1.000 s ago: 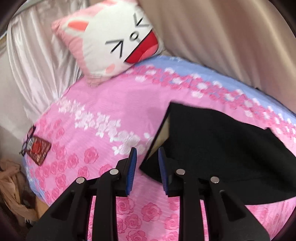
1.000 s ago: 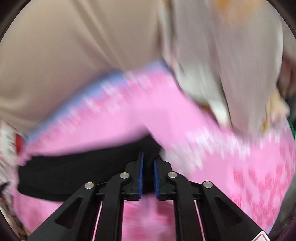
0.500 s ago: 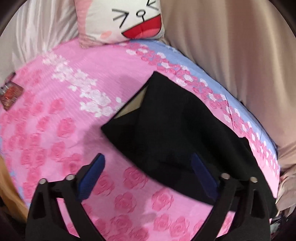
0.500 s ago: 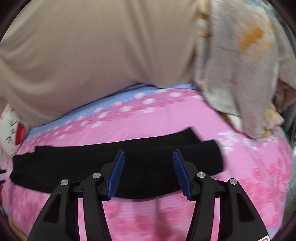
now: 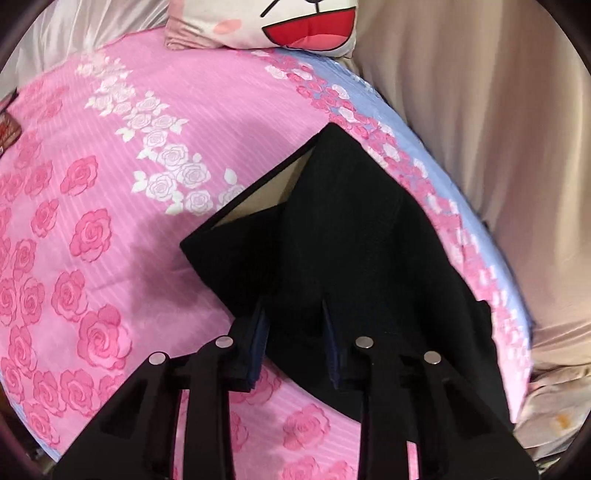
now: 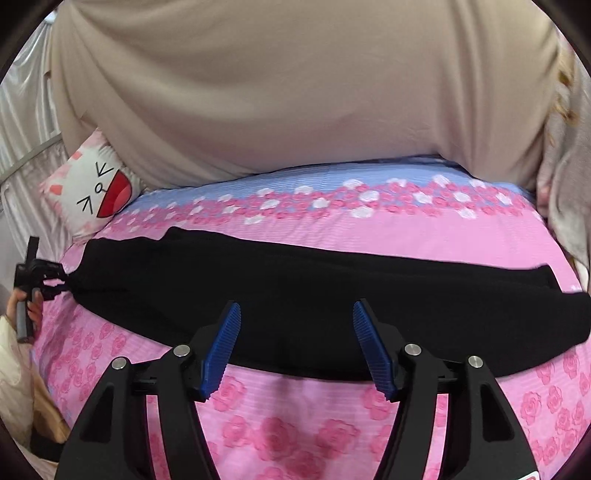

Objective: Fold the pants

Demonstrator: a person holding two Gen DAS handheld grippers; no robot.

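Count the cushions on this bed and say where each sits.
1. The white cat-face cushion with the red open mouth lies at the head of the pink rose-print bed sheet, against the beige curtain. Others could be out of view.

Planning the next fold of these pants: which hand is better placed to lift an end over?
Left. Its tool is closing on the pants at one end; the right tool, opening, only hovers over their middle.

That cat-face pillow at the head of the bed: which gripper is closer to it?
Left. The left gripper is closing on the black pants' end just below the cat-face pillow. The right gripper, opening, hovers over the pants' middle, farther along.
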